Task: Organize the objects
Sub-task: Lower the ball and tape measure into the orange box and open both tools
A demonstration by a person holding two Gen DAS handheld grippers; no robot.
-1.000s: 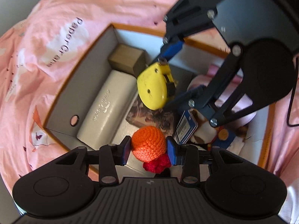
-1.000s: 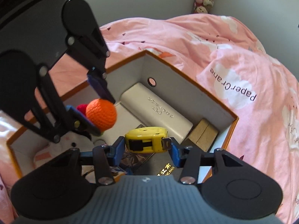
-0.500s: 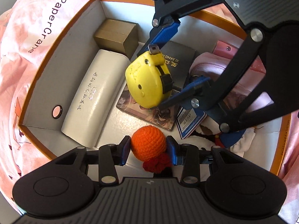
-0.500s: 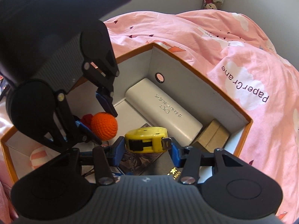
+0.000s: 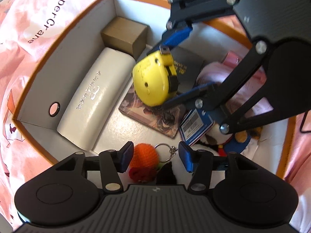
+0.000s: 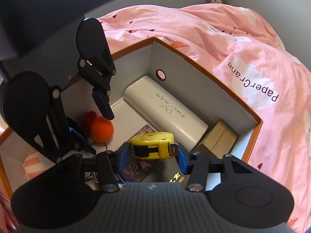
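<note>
An orange crocheted ball keychain with a red tuft and a metal ring lies in the orange-rimmed box. My left gripper points down over it with its jaws opening; the ball rests by the left pad and the right pad stands clear of it. In the right wrist view the ball sits below the left gripper's fingers. My right gripper is shut on a yellow tape measure, held above the box's contents; the tape measure also shows in the left wrist view.
Inside the box lie a white glasses case, a brown cardboard cube, a black booklet, a picture card, a blue tag and a plush toy. A pink bedsheet surrounds the box.
My left gripper has sunk into the box and opened its jaws, letting go of the orange ball, which now lies on the box floor. The right gripper still holds the tape measure.
</note>
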